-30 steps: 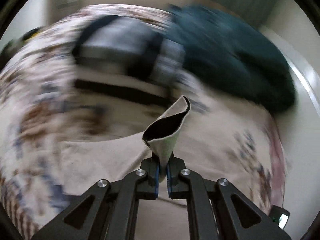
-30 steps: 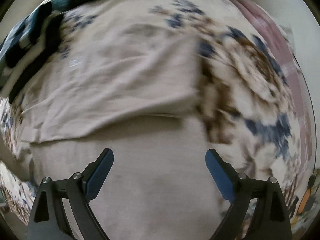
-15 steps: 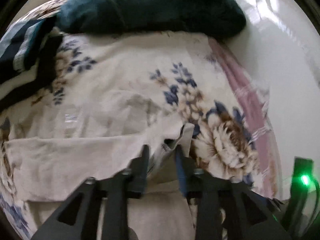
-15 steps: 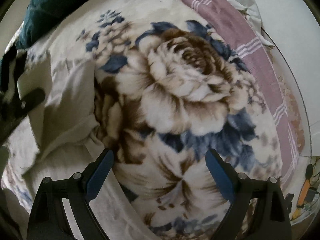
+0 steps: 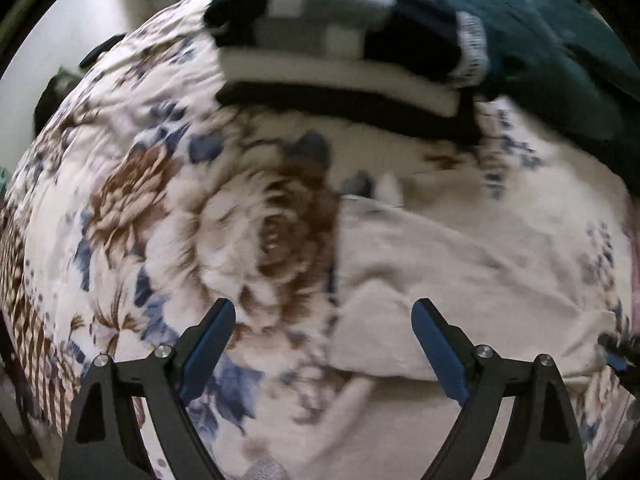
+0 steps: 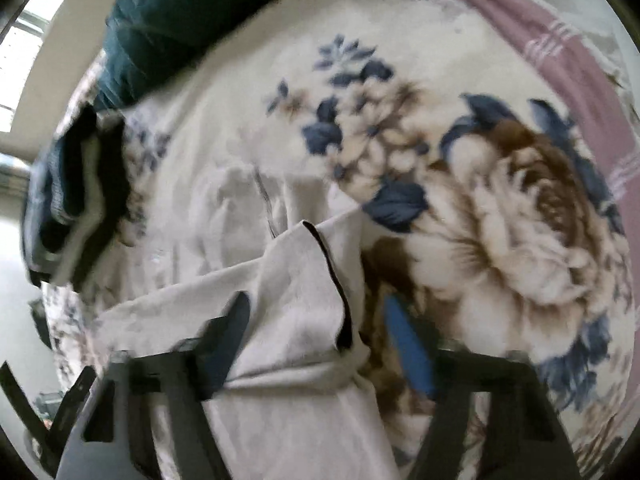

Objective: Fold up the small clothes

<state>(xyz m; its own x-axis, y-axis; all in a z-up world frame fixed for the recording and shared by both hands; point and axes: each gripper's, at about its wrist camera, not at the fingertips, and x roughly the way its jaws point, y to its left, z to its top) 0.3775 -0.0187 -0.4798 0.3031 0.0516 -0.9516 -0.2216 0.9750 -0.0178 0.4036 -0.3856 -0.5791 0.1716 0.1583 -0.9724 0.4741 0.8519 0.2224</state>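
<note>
The left gripper (image 5: 322, 342) is seen opening, empty, above the blanket (image 5: 132, 208); the right gripper (image 6: 316, 332) is closing around the beige garment (image 6: 296, 304), not yet pinched.

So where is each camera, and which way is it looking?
Left wrist: sits on the left gripper, looking down at the flowery blanket; its opening fingers show, nothing between them.
Right wrist: sits on the right gripper, looking down; its fingers are closing around the beige garment.
Both show: blanket, beige garment, folded stack.
</note>
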